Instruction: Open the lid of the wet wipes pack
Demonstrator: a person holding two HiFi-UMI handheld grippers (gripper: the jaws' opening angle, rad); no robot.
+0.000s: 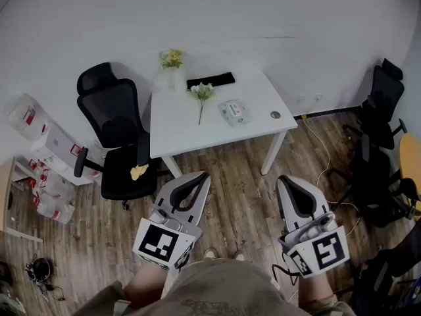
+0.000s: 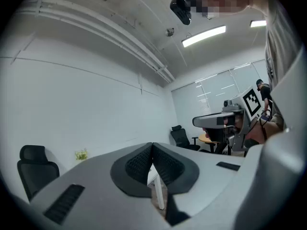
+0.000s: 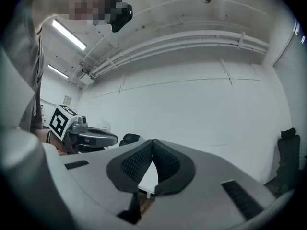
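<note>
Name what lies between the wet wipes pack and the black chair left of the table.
Head view: a white flower sprig on the table, beside the pack.

A white table [image 1: 181, 133] stands on a wooden floor [image 1: 243, 196]. The wet wipes pack [image 1: 234, 112] lies right of centre on its top, with a cut stem of white flowers [image 1: 201, 96] just to its left. Along the far edge are a flat black object [image 1: 210, 80] and what seems a pale vase of yellow flowers [image 1: 171, 68]. A small round thing [image 1: 275, 115] sits near the right edge.
</note>
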